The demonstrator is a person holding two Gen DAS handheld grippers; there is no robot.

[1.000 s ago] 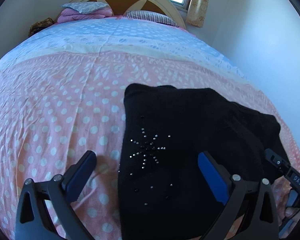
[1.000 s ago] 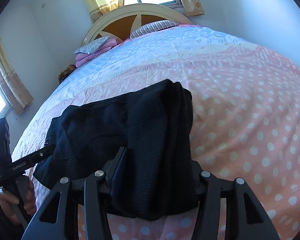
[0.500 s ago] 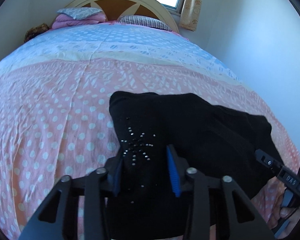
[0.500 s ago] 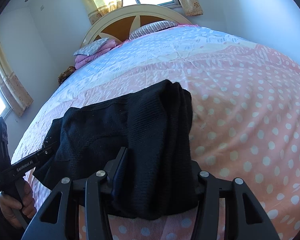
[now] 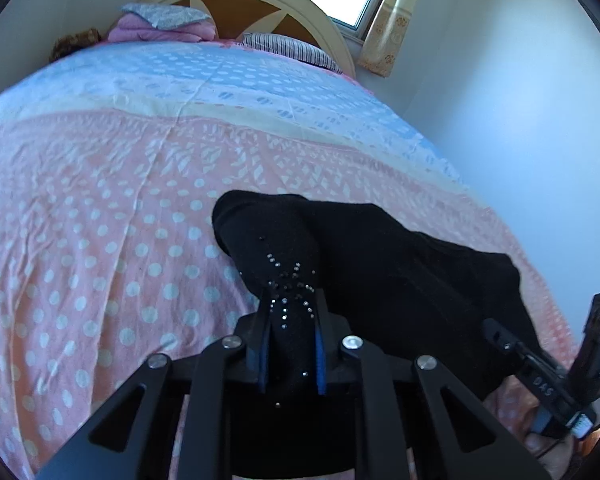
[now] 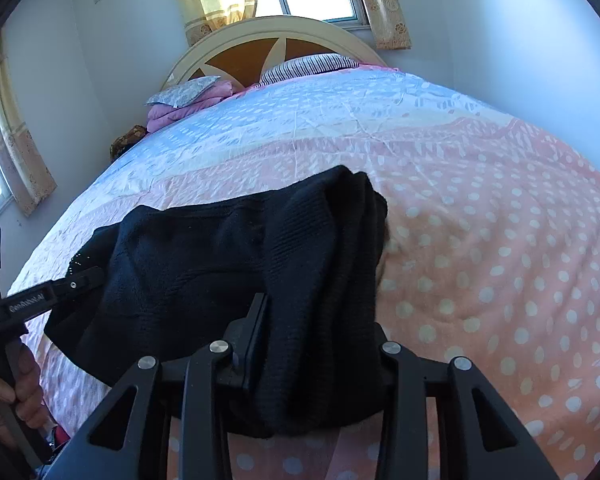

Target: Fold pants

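Observation:
Black pants point(image 5: 380, 264) lie bunched at the near edge of the bed, with a rhinestone star pattern point(image 5: 288, 280) on one end. My left gripper point(image 5: 290, 312) is shut on that studded end, the fabric pinched between its blue pads. In the right wrist view the pants point(image 6: 220, 256) spread across the pink dotted cover, and my right gripper point(image 6: 320, 320) is shut on the other thick end, which drapes over the fingers. Each gripper shows in the other's view, the right one point(image 5: 540, 376) at lower right, the left one point(image 6: 40, 300) at left.
The bed cover point(image 5: 100, 240) is pink with white dots near me, blue farther back. Pillows and a folded pink blanket point(image 5: 160, 24) lie by the headboard point(image 6: 276, 44). A wall runs along the right side of the bed. A window is behind the headboard.
My left gripper went from wide open over the studded end to shut on it, gathering the fabric into a ridge. The right gripper has kept its hold and barely moved.

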